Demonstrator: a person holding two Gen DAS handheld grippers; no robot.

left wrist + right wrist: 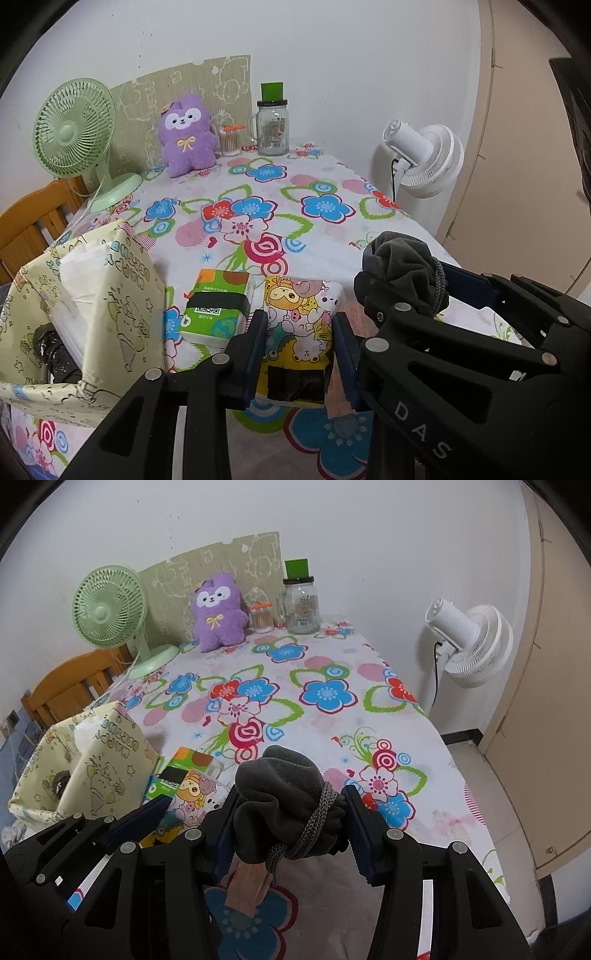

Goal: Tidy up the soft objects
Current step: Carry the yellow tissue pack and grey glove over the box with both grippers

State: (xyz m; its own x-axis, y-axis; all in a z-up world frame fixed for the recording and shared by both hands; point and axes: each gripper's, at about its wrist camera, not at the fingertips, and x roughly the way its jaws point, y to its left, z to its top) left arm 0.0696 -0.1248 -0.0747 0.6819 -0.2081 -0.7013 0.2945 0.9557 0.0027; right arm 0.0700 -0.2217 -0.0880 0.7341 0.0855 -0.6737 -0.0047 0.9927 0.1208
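My left gripper (300, 328) is shut on a cartoon-printed tissue pack (301, 321), holding it just over the flowered tablecloth. A green tissue pack (218, 306) lies to its left. A cream fabric storage bag (103, 314) stands open at the left, with white tissue inside. My right gripper (290, 821) is shut on a dark grey cloth pouch (284, 797) tied with a grey cord; it also shows in the left wrist view (402, 266). A purple plush toy (186, 134) sits at the table's far edge.
A green desk fan (74, 129) stands at the far left. A glass jar with a green lid (272, 122) and a cotton-swab box (231, 140) stand at the back. A white floor fan (424, 158) is off the table's right side. A wooden chair (33, 221) is at the left.
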